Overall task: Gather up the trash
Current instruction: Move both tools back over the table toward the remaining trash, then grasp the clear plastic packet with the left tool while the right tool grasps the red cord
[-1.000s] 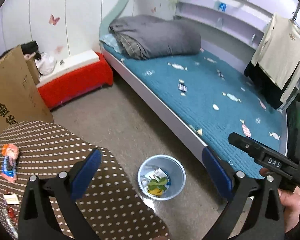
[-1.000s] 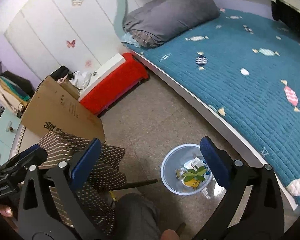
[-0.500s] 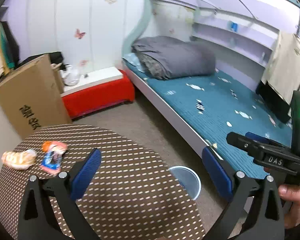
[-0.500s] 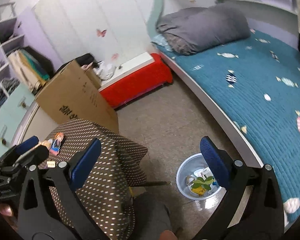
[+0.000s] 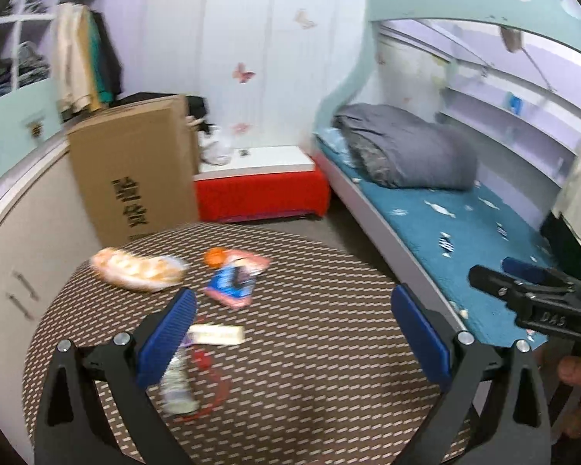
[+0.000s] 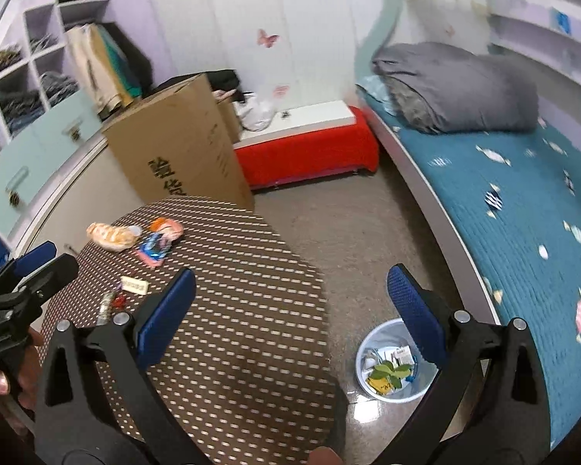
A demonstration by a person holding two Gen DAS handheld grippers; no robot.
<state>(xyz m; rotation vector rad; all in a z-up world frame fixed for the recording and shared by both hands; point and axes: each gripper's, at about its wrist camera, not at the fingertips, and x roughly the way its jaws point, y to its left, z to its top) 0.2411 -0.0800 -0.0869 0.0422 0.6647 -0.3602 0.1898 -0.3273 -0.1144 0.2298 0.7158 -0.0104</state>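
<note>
Several pieces of trash lie on the round dotted tabletop: a bread wrapper near the far left edge, an orange-and-pink packet just beside it, a blue snack packet touching that one on its near side, a small white slip closer in, and a blurred silvery wrapper with a red strip at the near left. The left tongs hang above the tabletop, spread wide with nothing between their blue pads; the left pad overlaps the white slip and silvery wrapper in view. The right tongs are also spread wide and empty, over the tabletop's right edge. A pale blue bin stands on the floor between the tabletop and the bed, holding leaves and paper scraps.
</note>
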